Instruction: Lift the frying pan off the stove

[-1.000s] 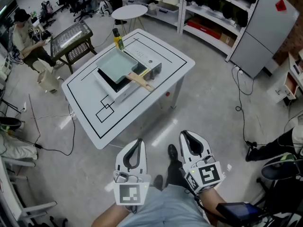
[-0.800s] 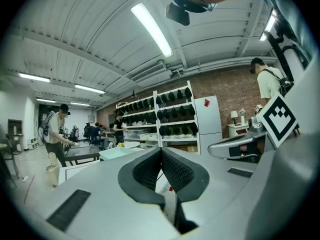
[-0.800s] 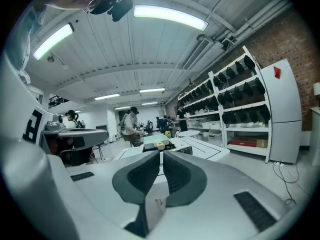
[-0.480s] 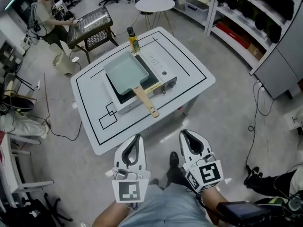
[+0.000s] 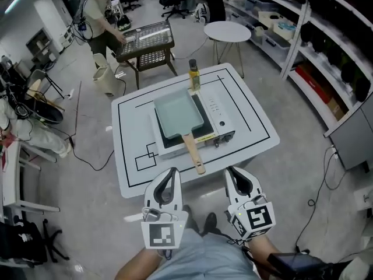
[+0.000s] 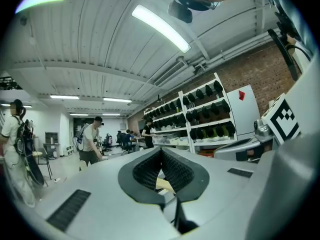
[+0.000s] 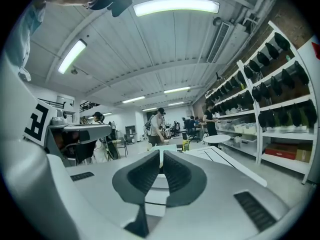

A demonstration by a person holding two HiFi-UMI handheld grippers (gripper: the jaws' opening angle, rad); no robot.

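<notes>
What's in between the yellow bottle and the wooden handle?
The pale green frying pan, on the stove, lies between bottle and handle; the head view shows it.

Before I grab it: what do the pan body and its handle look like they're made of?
The pan is probably coated metal: a matte, even pale green surface with a thin raised rim. The handle looks like bare light wood, tan and without gloss, though the grain is too small to confirm.
</notes>
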